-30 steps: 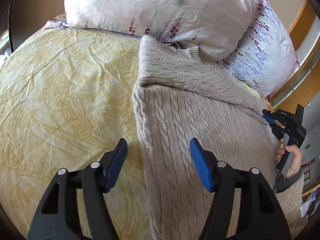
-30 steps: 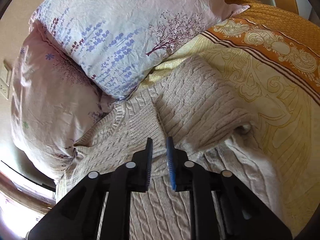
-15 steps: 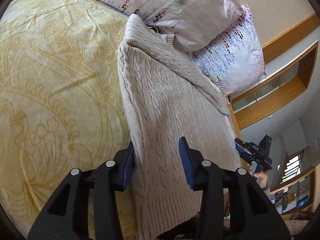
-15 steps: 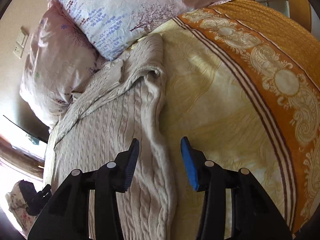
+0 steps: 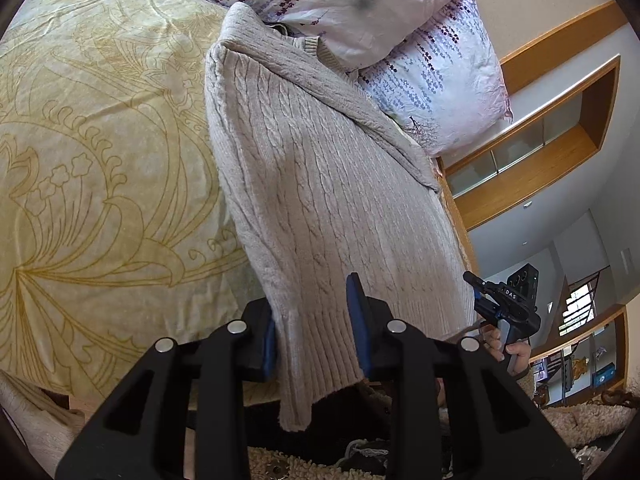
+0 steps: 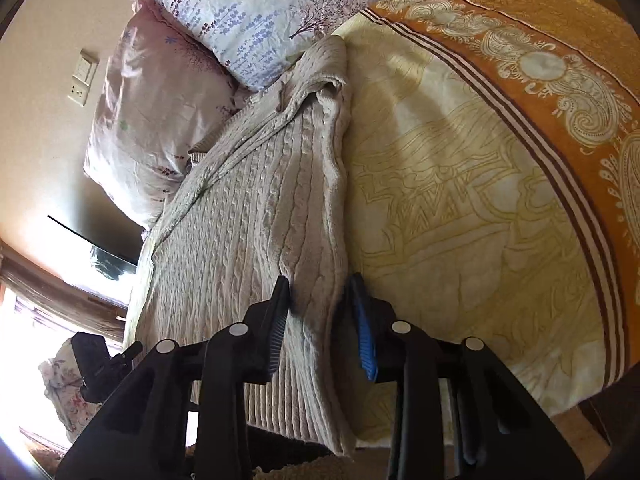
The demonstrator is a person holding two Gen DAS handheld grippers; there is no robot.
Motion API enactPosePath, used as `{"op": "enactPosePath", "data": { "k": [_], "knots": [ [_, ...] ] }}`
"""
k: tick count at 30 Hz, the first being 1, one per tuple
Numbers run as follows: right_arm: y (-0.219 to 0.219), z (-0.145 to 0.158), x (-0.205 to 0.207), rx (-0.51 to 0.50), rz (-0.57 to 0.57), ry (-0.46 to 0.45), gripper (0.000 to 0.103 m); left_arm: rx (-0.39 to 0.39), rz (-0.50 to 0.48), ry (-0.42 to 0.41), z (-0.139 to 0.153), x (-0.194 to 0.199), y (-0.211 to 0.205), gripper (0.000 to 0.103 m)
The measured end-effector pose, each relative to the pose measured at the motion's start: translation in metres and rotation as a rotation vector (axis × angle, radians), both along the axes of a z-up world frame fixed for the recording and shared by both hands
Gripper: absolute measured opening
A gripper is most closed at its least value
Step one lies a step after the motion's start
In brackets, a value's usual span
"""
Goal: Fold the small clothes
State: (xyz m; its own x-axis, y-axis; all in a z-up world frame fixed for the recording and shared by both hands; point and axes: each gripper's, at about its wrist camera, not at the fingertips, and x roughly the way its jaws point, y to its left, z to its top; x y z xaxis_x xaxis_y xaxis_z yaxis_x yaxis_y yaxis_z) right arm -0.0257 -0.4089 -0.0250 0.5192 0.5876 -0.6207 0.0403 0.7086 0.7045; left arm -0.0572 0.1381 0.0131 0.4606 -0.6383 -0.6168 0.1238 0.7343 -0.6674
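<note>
A beige cable-knit sweater (image 5: 320,184) lies lengthwise on the bed, sleeves folded in, its ribbed hem hanging over the near edge. My left gripper (image 5: 312,312) straddles the hem's left corner. Its jaws are closing, and the fabric between the blue pads still looks flat. My right gripper (image 6: 320,304) sits at the other hem corner on the sweater (image 6: 248,216). Its jaws are closing on the thick folded side edge, which puckers at the left fingertip. A hand (image 5: 510,350) holds the right gripper (image 5: 476,286), also visible in the left wrist view.
Two floral pillows (image 5: 360,4) (image 6: 256,12) lie against the sweater's collar end. The yellow patterned bedspread (image 5: 92,168) extends to one side, with an orange border (image 6: 560,92) further out. A wooden shelf (image 5: 532,168) and wall sockets (image 6: 82,80) stand beyond. A shaggy rug (image 5: 588,420) covers the floor below.
Both grippers have drawn back from the upper sweater to its hem. The left jaws narrowed around the left corner. The right jaws, nearly shut at the sleeve, opened, then narrowed onto the side edge.
</note>
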Motion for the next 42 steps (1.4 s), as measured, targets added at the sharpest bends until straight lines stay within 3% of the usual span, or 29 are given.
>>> {"op": "enactPosePath", "data": {
  "k": [2, 8, 12, 14, 17, 26, 35, 42],
  "knots": [
    [-0.001, -0.003, -0.002, 0.032, 0.028, 0.02, 0.034, -0.012, -0.004, 0.005, 0.0, 0.001, 0.0, 0.036],
    [0.012, -0.013, -0.008, 0.157, 0.155, 0.038, 0.034, -0.016, -0.015, 0.004, -0.001, 0.005, -0.002, 0.035],
    [0.014, -0.012, -0.01, 0.15, 0.15, 0.013, 0.029, -0.016, -0.025, 0.005, -0.001, 0.008, -0.004, 0.034],
    [0.017, -0.007, -0.01, 0.096, 0.14, -0.036, 0.012, -0.015, -0.024, 0.012, -0.003, 0.01, -0.005, 0.023],
    [0.02, 0.007, -0.012, 0.054, 0.106, -0.147, 0.009, -0.021, -0.01, 0.026, -0.008, 0.014, -0.002, 0.009],
    [0.019, 0.041, -0.014, 0.005, 0.017, -0.382, 0.008, -0.074, 0.034, -0.082, 0.014, 0.017, 0.013, 0.006],
    [0.019, 0.062, 0.003, -0.011, -0.06, -0.492, 0.008, -0.117, 0.1, -0.18, 0.041, 0.044, 0.03, 0.006],
    [0.015, 0.085, 0.04, -0.001, -0.124, -0.539, 0.008, -0.121, 0.194, -0.215, 0.059, 0.09, 0.044, 0.006]
  ]
}}
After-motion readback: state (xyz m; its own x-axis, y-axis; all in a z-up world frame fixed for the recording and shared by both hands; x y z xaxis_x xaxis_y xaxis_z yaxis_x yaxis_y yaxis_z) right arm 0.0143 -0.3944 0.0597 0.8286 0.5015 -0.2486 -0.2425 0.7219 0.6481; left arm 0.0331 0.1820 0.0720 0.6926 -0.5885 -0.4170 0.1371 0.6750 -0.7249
